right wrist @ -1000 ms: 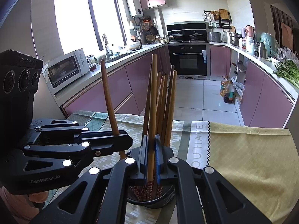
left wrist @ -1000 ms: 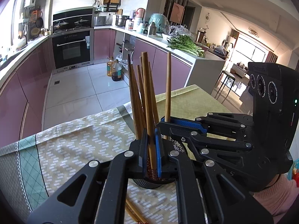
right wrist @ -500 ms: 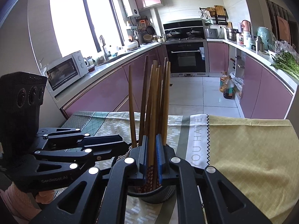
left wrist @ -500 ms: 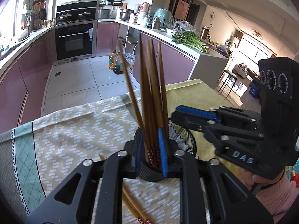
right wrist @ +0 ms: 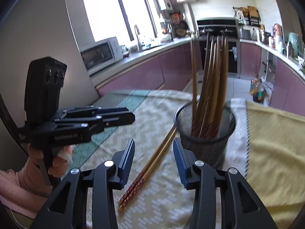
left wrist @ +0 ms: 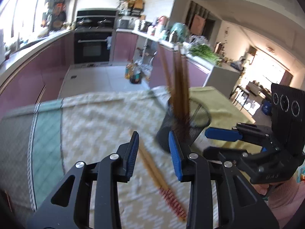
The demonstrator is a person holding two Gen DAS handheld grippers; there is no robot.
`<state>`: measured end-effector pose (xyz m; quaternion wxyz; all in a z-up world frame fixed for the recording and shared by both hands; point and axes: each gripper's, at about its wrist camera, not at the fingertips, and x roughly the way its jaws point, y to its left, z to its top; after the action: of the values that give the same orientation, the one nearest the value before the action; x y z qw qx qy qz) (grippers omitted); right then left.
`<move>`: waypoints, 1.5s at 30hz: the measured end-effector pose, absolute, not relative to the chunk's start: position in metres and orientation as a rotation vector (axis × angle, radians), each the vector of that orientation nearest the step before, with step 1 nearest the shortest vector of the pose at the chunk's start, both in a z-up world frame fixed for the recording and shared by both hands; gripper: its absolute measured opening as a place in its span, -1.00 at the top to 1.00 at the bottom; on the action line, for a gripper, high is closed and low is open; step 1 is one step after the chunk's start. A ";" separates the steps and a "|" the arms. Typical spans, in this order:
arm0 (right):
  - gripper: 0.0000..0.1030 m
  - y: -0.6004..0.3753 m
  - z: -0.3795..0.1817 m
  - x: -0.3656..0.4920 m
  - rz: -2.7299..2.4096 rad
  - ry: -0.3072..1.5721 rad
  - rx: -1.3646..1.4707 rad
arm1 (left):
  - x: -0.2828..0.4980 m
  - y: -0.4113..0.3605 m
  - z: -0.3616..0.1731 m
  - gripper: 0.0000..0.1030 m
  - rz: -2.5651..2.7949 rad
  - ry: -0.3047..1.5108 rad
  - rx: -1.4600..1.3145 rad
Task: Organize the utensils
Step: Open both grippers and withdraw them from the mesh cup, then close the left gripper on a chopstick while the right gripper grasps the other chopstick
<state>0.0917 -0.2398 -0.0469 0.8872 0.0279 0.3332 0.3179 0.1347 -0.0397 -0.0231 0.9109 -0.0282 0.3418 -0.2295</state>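
Two wooden chopsticks with red patterned tips (right wrist: 150,169) lie loose on the patterned cloth covering the table (right wrist: 152,114), just beside the black wire-mesh cylindrical holder (right wrist: 205,133). A bundle of similar brown wooden chopsticks (right wrist: 211,87) stands upright inside that holder, leaning slightly. The left gripper (left wrist: 153,152) hovers above the loose pair with jaws apart and empty; the right gripper (right wrist: 153,158) likewise has its jaws spread wide, holding nothing, the pair lying between them in its view. Judged from this arrangement, most of the sorting is complete: the bulk of the utensils are housed, and only the remaining pair on the cloth needs collecting and inserting. Motion blur softens the left-wrist view.
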 end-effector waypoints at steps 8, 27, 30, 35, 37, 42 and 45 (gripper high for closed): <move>0.22 -0.208 -0.105 0.089 0.657 0.870 0.048 | 0.123 -0.012 -0.077 0.38 -0.432 0.828 -0.110; 0.50 -0.198 -0.120 0.086 0.580 0.903 0.019 | 0.112 -0.026 -0.105 0.34 -0.460 0.889 -0.101; 0.53 -0.204 -0.119 0.084 0.575 0.909 0.032 | 0.113 -0.033 -0.106 0.34 -0.468 0.897 -0.079; 0.55 -0.214 -0.120 0.087 0.557 0.921 0.051 | 0.119 -0.044 -0.109 0.34 -0.474 0.917 -0.040; 0.55 -0.218 -0.120 0.088 0.552 0.924 0.057 | 0.122 -0.050 -0.111 0.34 -0.476 0.927 -0.023; 0.55 -0.222 -0.120 0.093 0.537 0.922 0.051 | 0.127 -0.067 -0.113 0.38 -0.475 0.936 0.035; 0.55 -0.223 -0.120 0.094 0.537 0.920 0.048 | 0.126 -0.072 -0.114 0.44 -0.451 0.933 0.060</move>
<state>0.0944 -0.2233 -0.1204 0.8612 0.0229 0.4386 0.2559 0.1259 -0.0716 -0.1139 0.8684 0.0288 0.4456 -0.2154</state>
